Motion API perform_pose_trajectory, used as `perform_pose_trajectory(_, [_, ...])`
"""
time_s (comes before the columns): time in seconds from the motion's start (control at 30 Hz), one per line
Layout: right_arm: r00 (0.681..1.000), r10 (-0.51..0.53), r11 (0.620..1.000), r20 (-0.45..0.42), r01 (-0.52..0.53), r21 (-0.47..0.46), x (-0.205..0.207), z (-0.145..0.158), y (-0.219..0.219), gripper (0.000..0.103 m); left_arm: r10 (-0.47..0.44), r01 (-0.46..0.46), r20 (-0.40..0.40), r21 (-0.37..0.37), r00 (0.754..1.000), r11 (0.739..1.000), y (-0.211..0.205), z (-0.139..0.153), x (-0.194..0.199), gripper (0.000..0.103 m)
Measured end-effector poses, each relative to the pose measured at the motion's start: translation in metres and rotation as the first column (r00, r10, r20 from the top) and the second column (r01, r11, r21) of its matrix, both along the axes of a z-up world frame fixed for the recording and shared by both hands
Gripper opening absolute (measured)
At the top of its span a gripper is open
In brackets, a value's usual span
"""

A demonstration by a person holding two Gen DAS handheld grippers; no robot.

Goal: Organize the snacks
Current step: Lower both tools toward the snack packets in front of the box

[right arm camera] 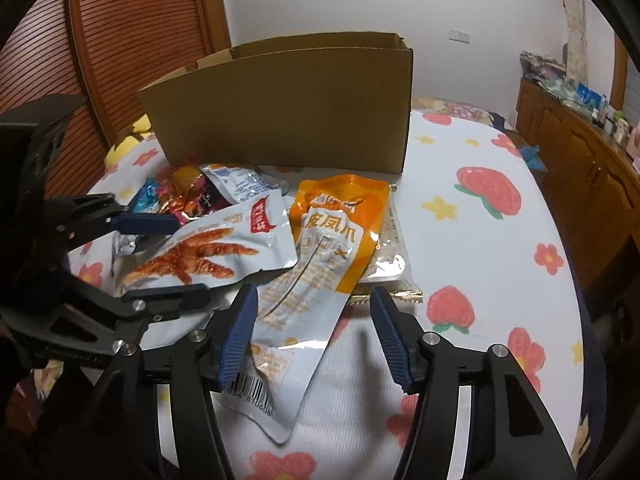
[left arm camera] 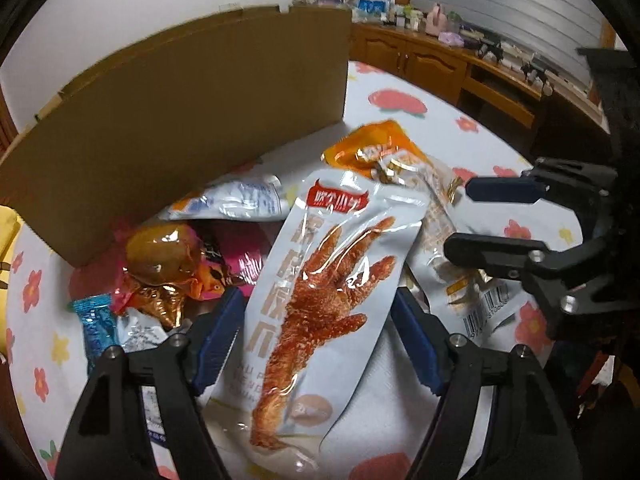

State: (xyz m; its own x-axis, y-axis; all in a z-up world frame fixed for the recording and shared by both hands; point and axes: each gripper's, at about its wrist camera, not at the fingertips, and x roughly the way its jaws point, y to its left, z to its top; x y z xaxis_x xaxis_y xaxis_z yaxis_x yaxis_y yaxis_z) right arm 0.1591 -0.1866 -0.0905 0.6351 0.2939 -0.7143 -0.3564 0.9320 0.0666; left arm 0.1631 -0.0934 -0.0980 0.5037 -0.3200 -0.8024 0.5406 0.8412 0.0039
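Both my grippers hovered over the snacks.
My left gripper straddled the silver chicken-foot pouch unclamped; my right gripper gaped around the orange-and-white pouch, cardboard box at twelve o'clock.

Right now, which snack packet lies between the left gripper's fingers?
The silver packet picturing a red chicken foot; the orange-topped packet lies by the right gripper instead.

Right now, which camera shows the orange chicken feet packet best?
The right wrist view: the orange packet lies nearly whole and readable. The left wrist view shows only its top behind the white chicken foot packet.
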Motion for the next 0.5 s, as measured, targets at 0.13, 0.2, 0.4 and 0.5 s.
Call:
perform_pose_trajectory(0.13, [1.0, 0.008, 1.0, 0.007, -0.007, -0.005, -0.003, 0.002, 0.002, 0.063, -0.012, 0.012, -0.019, -0.01, 1.0, 1.0, 0.001, -0.006, 0.0, 0.07])
perform_pose_trajectory(0.2, [1.0, 0.013, 1.0, 0.007, -0.013, -0.004, -0.004, 0.002, 0.002, 0.063, -0.008, 0.007, -0.028, -0.031, 1.0, 0.999, 0.006, -0.005, 0.0, 0.063])
perform_pose_trajectory(0.4, [1.0, 0.024, 1.0, 0.003, -0.024, 0.003, -0.005, 0.003, 0.002, 0.064, 0.025, -0.024, 0.009, -0.058, 1.0, 0.998, 0.019, 0.007, -0.007, 0.049])
perform_pose_trajectory(0.5, [1.0, 0.029, 1.0, 0.005, -0.029, 0.003, -0.003, 0.004, 0.006, 0.064, 0.03, -0.028, 0.022, -0.093, 0.999, 0.995, 0.024, 0.013, -0.01, 0.031])
